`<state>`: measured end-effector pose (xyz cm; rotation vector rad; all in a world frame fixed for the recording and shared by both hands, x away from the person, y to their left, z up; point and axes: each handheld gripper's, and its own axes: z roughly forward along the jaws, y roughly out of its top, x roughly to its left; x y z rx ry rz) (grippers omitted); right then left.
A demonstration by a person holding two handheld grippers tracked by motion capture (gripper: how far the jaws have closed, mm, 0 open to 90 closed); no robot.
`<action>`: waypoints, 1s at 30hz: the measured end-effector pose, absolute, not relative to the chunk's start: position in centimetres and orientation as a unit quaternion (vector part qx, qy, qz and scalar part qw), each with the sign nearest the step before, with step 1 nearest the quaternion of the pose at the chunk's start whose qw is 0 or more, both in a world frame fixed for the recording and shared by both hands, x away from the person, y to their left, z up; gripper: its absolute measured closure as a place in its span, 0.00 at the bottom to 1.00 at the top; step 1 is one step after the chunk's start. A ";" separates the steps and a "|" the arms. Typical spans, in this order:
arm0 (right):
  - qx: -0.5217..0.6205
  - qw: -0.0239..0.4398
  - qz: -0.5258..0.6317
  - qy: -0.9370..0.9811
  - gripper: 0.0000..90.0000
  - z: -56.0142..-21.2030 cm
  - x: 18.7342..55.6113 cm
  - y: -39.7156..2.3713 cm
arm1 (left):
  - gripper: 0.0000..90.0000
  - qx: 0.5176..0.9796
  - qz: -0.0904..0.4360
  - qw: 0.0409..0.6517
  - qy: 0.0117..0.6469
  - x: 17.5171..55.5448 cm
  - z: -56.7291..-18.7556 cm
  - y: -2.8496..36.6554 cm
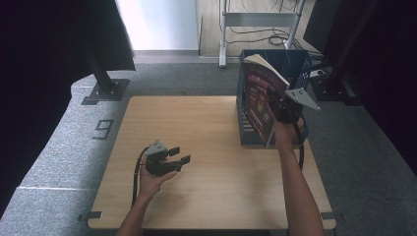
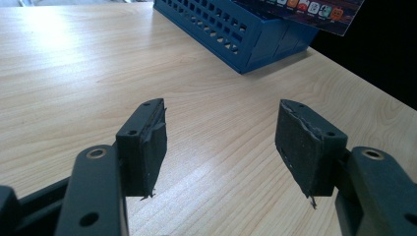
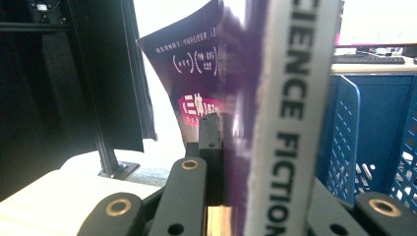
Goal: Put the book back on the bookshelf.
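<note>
Your right gripper (image 1: 276, 104) is clamping the book (image 1: 259, 98) by its spine edge, holding it upright just above the blue crate (image 1: 299, 66) at the table's (image 1: 206, 147) far right. Keep that grip firm and the book vertical as you are lowering it, so the cover is clearing the crate's near wall. Your left gripper (image 1: 178, 155) is resting with jaws wide and empty over the table.

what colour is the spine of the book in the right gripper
White or pale grey, with dark block lettering on the spine of the purple-covered book. The right gripper view shows it best.
</note>
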<state>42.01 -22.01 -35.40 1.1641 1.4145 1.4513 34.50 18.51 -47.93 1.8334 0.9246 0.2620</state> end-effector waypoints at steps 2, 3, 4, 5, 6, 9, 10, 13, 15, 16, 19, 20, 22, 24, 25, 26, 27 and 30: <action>0.462 0.392 0.569 0.556 0.91 -35.5 42.3 -22.1 | 0.41 0.763 0.108 0.510 0.384 34.5 -48.0 18.5; 0.462 0.392 0.569 0.556 0.91 -35.5 42.3 -22.1 | 0.41 0.763 0.108 0.510 0.384 34.5 -48.0 18.5; 0.463 0.392 0.568 0.556 0.91 -35.5 42.4 -22.1 | 0.41 0.763 0.108 0.509 0.384 34.6 -48.0 18.4; 0.464 0.393 0.568 0.555 0.91 -35.5 42.5 -22.1 | 0.41 0.763 0.107 0.509 0.383 34.6 -48.0 18.4; 0.465 0.393 0.567 0.555 0.91 -35.5 42.6 -22.1 | 0.41 0.763 0.107 0.509 0.383 34.6 -48.1 18.4; 0.468 0.391 0.566 0.554 0.91 -35.5 43.0 -22.1 | 0.41 0.763 0.107 0.509 0.384 34.6 -48.1 18.4; 0.468 0.391 0.566 0.554 0.91 -35.5 43.0 -22.1 | 0.41 0.763 0.107 0.509 0.384 34.6 -48.1 18.4; 0.470 0.390 0.565 0.555 0.91 -35.5 43.2 -21.9 | 0.41 0.764 0.106 0.508 0.383 34.6 -48.1 18.4; 0.471 0.390 0.564 0.555 0.91 -35.5 43.4 -21.8 | 0.41 0.763 0.106 0.509 0.383 34.5 -48.1 18.4; 0.471 0.390 0.564 0.555 0.91 -35.5 43.5 -21.8 | 0.41 0.763 0.107 0.509 0.383 34.5 -48.1 18.4; 0.472 0.391 0.562 0.555 0.91 -35.5 43.7 -21.7 | 0.41 0.763 0.107 0.509 0.384 34.6 -48.1 18.5; 0.473 0.392 0.561 0.555 0.91 -35.4 43.9 -21.6 | 0.41 0.763 0.107 0.509 0.384 34.6 -48.1 18.5; 0.473 0.393 0.560 0.555 0.91 -35.4 44.1 -21.6 | 0.41 0.763 0.107 0.510 0.384 34.6 -48.1 18.5; 0.475 0.395 0.560 0.552 0.91 -35.4 44.4 -21.7 | 0.41 0.763 0.108 0.510 0.383 34.5 -48.1 18.5; 0.478 0.394 0.560 0.550 0.91 -35.4 44.6 -21.7 | 0.41 0.763 0.107 0.509 0.383 34.5 -48.1 18.5; 0.481 0.394 0.561 0.547 0.91 -35.5 44.8 -21.7 | 0.41 0.763 0.109 0.509 0.383 34.5 -48.0 18.5; 0.483 0.392 0.561 0.545 0.91 -35.5 45.0 -21.8 | 0.41 0.763 0.108 0.510 0.382 34.5 -48.0 18.5; 0.490 0.389 0.562 0.541 0.91 -35.6 45.5 -21.8 | 0.41 0.762 0.108 0.510 0.384 34.6 -48.0 18.6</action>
